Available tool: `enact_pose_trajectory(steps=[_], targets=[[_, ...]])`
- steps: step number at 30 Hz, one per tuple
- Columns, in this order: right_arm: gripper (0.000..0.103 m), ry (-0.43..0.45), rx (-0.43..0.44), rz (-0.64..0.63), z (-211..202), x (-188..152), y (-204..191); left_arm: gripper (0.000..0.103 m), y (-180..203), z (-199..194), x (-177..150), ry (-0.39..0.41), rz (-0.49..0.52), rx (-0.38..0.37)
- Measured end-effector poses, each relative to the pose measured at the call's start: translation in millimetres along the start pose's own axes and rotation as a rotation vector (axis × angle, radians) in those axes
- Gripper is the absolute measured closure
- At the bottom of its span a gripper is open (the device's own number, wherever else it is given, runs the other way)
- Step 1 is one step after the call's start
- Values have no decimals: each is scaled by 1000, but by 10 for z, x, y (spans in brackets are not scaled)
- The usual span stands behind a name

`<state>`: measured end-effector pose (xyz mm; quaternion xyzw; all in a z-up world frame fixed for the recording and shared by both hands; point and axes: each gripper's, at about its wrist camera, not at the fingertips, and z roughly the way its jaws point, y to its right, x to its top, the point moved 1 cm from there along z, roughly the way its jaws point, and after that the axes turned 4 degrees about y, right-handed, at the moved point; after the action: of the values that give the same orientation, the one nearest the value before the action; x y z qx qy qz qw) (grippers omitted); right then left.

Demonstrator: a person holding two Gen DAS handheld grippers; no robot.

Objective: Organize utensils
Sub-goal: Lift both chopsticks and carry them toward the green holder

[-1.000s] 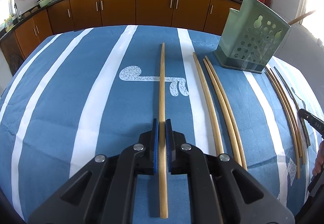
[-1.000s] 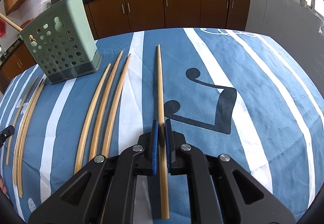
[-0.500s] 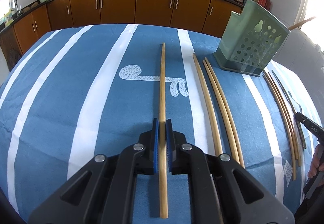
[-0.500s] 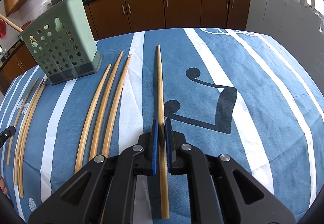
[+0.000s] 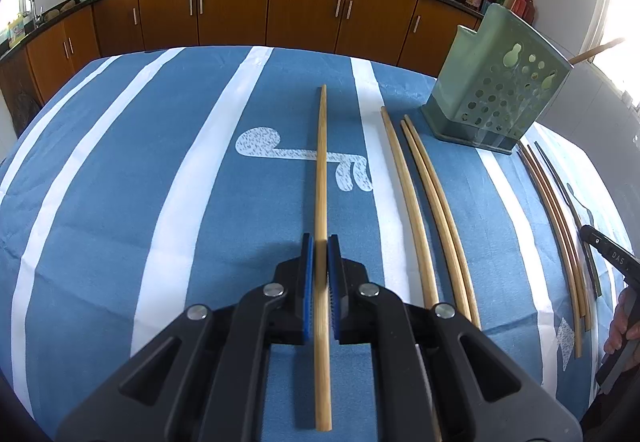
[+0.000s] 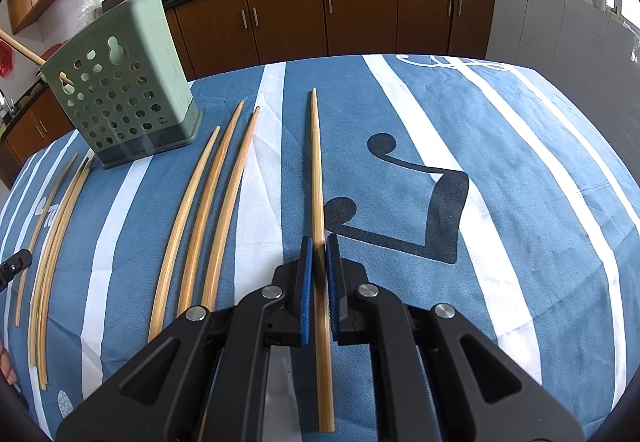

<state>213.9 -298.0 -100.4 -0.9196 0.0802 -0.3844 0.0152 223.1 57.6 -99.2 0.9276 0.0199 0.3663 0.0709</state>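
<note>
- My left tool (image 5: 321, 242) grips a chopstick (image 5: 321, 178) pointing straight ahead.
- My right tool (image 6: 319, 244) grips another chopstick (image 6: 317, 178); holder (image 6: 120, 90) ahead-left of it.

1. A bamboo chopstick (image 6: 318, 178) is clamped between the blue pads (image 6: 306, 278) of the right gripper (image 6: 319, 270) — its tip is pointed away.
2. Three loose chopsticks (image 6: 204, 210) are laid just left of it on the striped desk (image 6: 520, 170).
3. A green perforated holder (image 6: 120, 86) is seen upright further left — more chopsticks (image 6: 52, 242) are spread beyond it.
</note>
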Motion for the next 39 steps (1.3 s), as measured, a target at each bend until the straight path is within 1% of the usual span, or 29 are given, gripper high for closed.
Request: enact_pose_trajectory(steps=[9,17,22,24,32,35,39], targets=[[94,0,-4,-2,-17,-22,-1,93,5,-13,-11,-1,13,7],[94,-5,19,-13,-160,-195,16,93,18,-177,-186,-6,47,16],[96,-5,6,-27,-180,-196,14,95,45,-234,-225,-16,79,37],[96,23,12,-18,-272,-161,39,95,30,-289,-196,-12,75,38],[96,190,30,18,-780,119,133,95,33,-863,188,164,67,22],[96,252,40,29,-939,251,149,95,46,-1097,353,242,48,13],[96,321,55,28,-1139,397,133,95,55,-1320,536,317,17,-6]])
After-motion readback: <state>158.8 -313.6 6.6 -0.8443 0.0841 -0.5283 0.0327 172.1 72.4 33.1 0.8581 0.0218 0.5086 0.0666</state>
